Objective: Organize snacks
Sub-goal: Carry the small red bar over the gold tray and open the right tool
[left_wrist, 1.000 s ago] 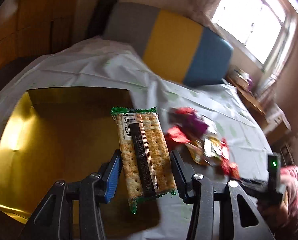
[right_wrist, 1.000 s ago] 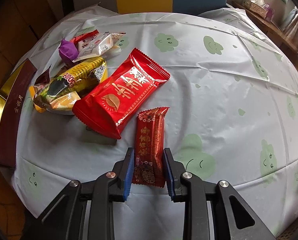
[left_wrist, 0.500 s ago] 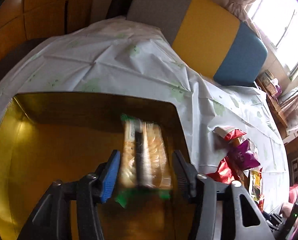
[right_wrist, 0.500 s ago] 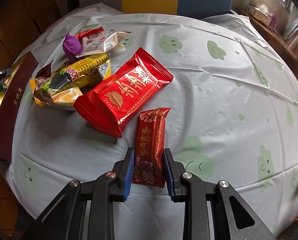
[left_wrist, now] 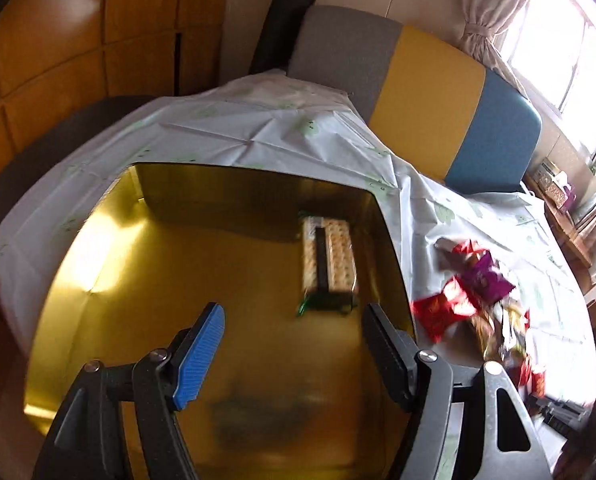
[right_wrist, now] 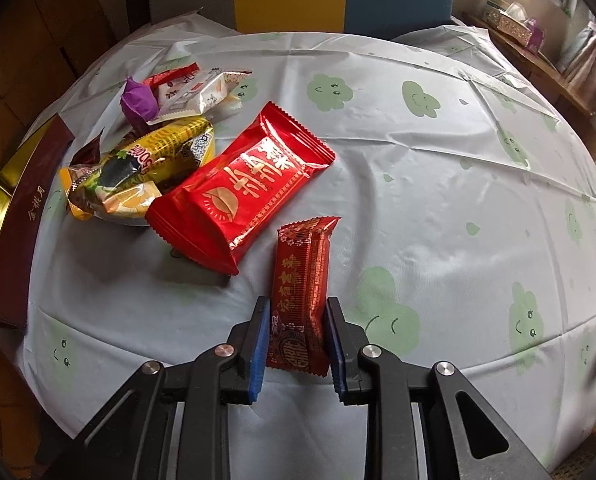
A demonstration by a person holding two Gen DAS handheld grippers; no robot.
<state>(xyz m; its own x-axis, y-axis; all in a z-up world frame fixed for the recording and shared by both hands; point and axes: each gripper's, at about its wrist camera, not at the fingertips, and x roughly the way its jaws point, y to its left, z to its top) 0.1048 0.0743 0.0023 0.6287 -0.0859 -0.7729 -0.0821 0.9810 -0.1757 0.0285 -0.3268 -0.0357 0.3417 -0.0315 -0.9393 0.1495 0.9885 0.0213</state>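
Observation:
A cracker pack (left_wrist: 328, 258) with green ends lies inside the gold box (left_wrist: 146, 272), near its right wall. My left gripper (left_wrist: 294, 338) hangs above the box floor, its jaws opening wide with nothing between them. In the right wrist view my right gripper (right_wrist: 298, 340) is shut on a narrow dark-red snack bar (right_wrist: 302, 280) that lies on the tablecloth. Just behind it sits a large red packet (right_wrist: 242, 184), and further left a pile with a yellow packet (right_wrist: 146, 164), a purple candy (right_wrist: 138, 98) and white wrappers (right_wrist: 202, 88).
The gold box's maroon outer wall (right_wrist: 22, 216) runs along the left table edge. A pale tablecloth (right_wrist: 438, 200) with green cloud faces covers the round table. A grey, yellow and blue chair back (left_wrist: 426, 92) stands behind. The snack pile (left_wrist: 470, 300) lies right of the box.
The left gripper moved over the gold box, opened and let go of the cracker pack, which now lies in the box. The right gripper stayed still, shut on the red bar.

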